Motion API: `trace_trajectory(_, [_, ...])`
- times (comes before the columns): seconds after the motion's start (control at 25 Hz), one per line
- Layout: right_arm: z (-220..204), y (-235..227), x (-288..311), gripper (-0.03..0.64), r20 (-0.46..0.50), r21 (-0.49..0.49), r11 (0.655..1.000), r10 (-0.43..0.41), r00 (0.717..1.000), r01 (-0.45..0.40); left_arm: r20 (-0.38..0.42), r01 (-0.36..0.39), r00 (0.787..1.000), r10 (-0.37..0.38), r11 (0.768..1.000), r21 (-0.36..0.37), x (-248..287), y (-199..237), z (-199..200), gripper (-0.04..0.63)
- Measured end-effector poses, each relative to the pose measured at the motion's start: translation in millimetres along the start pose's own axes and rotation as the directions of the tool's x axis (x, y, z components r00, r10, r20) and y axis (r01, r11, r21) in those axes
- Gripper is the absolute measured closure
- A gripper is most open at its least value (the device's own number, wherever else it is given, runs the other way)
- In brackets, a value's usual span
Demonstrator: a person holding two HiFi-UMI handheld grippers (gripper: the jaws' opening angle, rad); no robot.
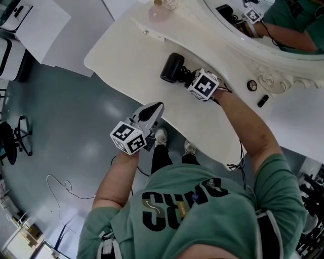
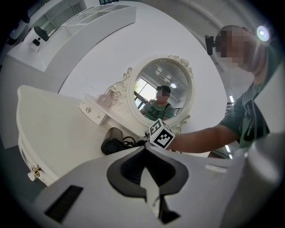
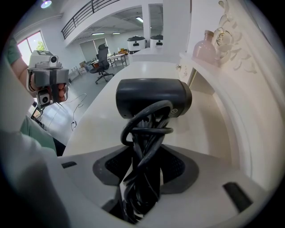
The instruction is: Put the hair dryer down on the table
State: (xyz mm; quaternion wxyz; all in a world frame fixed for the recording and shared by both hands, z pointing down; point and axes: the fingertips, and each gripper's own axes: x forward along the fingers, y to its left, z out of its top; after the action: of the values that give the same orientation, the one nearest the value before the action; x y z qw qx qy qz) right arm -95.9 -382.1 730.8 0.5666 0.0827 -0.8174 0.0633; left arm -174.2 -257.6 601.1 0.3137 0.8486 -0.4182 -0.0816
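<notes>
A black hair dryer (image 1: 172,67) lies on its side on the white vanity table (image 1: 126,55), barrel toward the table's left, with its cord wound round the handle (image 3: 144,133). My right gripper (image 1: 188,78) reaches it from the right. The corded handle sits between its jaws (image 3: 144,178), and thin light gaps show beside it on both sides, so the pads look clear of it. My left gripper (image 1: 156,107) hangs off the table's near edge over the floor, its jaws (image 2: 147,178) together and empty. The dryer (image 2: 112,140) shows ahead of it.
An oval mirror (image 1: 273,25) in a carved white frame backs the table. A pink bottle (image 1: 158,11) stands on the rear shelf. A small round black item (image 1: 251,85) and a black tube (image 1: 262,100) lie to the right. A chair (image 1: 15,139) and a cable (image 1: 61,184) are on the grey floor.
</notes>
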Motion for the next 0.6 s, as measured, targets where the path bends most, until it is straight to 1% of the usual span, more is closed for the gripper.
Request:
trace_trajectory(0.08, [1.4, -0.6, 0.6, 0.439, 0.012, 0.003, 1.0, -0.01, 1.0, 0.01, 0.0, 0.001, 1.0, -0.001, 1.0, 0.001, -0.8, -0.4, -0.1, 0.595])
trace_trajectory(0.16, [2.2, -0.3, 0.5, 0.393, 0.022, 0.018, 1.0, -0.013, 1.0, 0.012, 0.0, 0.002, 1.0, -0.002, 1.0, 0.003, -1.3, -1.7, -0.2, 0.595])
trace_trajectory(0.32, [5.1, 1.0, -1.2, 0.363, 0.05, 0.022, 1.0, -0.018, 0.999, 0.017, 0.0, 0.002, 1.0, -0.002, 1.0, 0.005, -2.7, -4.4, 0.0, 0.595])
trace_trajectory(0.44, [10.0, 1.6, -7.3, 0.348, 0.085, 0.025, 0.999, -0.029, 0.996, 0.027, -0.001, 0.001, 1.0, -0.001, 1.0, 0.006, -4.6, -6.2, 1.0, 0.595])
trace_trajectory(0.6, [16.9, 1.9, -21.9, 0.345, 0.123, 0.04, 0.998, -0.051, 0.991, 0.046, -0.001, 0.003, 1.0, -0.003, 1.0, 0.014, -6.9, -11.0, 3.9, 0.595])
